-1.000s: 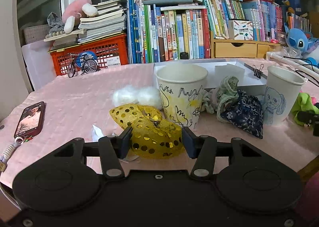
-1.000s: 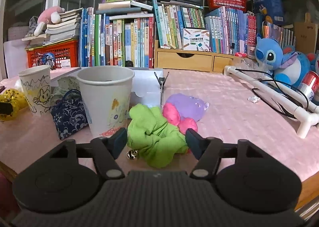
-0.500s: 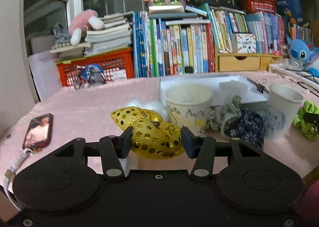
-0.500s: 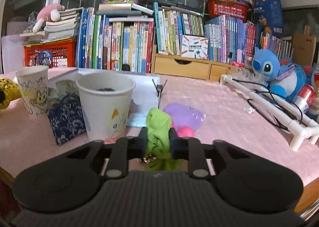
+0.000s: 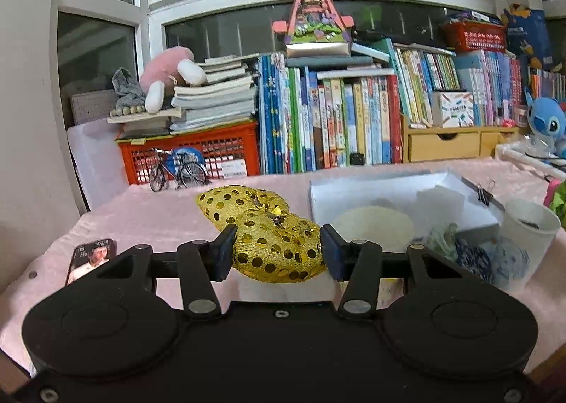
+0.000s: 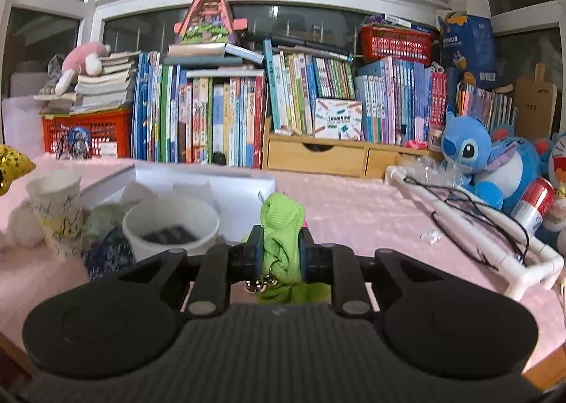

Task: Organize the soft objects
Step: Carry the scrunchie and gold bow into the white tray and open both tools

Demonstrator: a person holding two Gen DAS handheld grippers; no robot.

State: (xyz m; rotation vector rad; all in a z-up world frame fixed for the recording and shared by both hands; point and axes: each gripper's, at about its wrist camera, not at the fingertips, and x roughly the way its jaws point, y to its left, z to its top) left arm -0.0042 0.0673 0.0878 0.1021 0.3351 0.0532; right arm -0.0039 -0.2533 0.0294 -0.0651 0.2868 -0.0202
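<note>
Two soft, light pieces held: my left gripper (image 5: 277, 254) clamps the gold bow's (image 5: 269, 237) bulk; my right gripper (image 6: 280, 256) pinches the limp green cloth (image 6: 281, 238) mid-fold above the table (image 6: 353, 198).

Gold sequin-dotted pouch (image 5: 276, 244) — lime green waffle-weave cloth (image 6: 281, 237) — pink tablecloth (image 6: 353, 198).

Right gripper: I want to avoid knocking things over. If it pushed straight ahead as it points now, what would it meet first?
Probably the white tray just beyond the right gripper and its green cloth; the paper cup sits left of that line. Depth is uncertain.
</note>
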